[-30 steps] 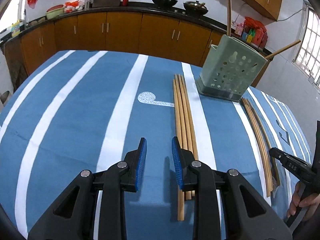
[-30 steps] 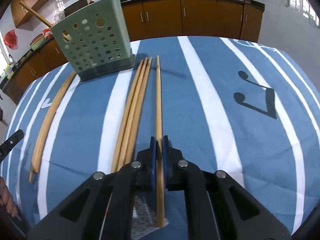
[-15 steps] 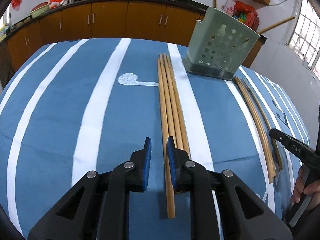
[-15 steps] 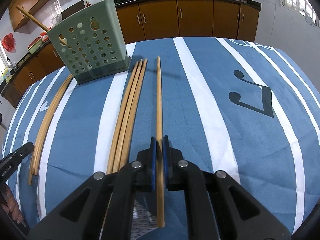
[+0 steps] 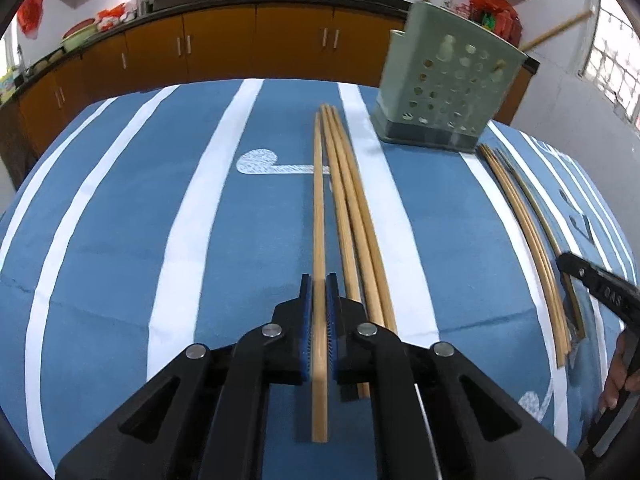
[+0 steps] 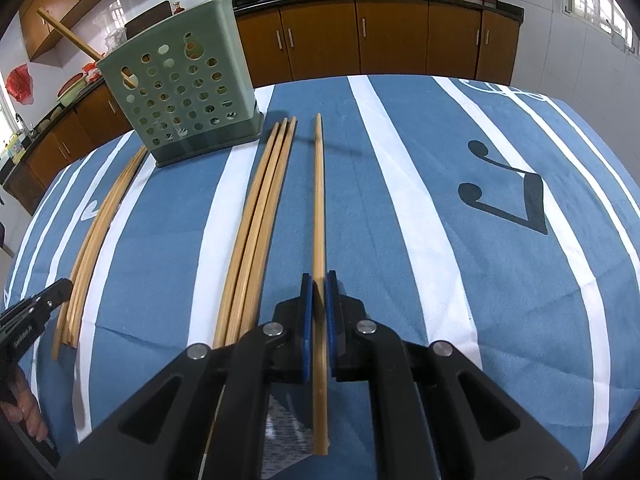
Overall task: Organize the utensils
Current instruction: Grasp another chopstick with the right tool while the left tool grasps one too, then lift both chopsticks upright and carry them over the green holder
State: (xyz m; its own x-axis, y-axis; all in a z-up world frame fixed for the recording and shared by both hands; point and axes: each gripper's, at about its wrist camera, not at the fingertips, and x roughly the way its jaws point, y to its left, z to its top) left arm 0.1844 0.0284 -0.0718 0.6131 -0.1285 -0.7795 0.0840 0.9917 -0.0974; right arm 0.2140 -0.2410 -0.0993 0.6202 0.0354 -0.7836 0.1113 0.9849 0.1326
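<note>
My left gripper (image 5: 318,280) is shut on a long wooden chopstick (image 5: 318,208) that points away over the table, beside three more chopsticks (image 5: 352,208) lying to its right. My right gripper (image 6: 318,280) is shut on another chopstick (image 6: 318,192), held a little above the cloth, with three chopsticks (image 6: 264,200) lying to its left. The green perforated utensil holder (image 5: 444,84) stands at the far side; it also shows in the right wrist view (image 6: 180,92), with two chopsticks standing in it.
The table has a blue cloth with white stripes (image 5: 192,216). Another bundle of chopsticks (image 5: 528,232) lies right of the holder in the left view, and left of it in the right view (image 6: 100,224). Wooden kitchen cabinets (image 6: 360,40) stand behind.
My left gripper moved right over the leftmost chopstick and closed on it, separating it slightly from the group. My right gripper kept its chopstick and lifted a little.
</note>
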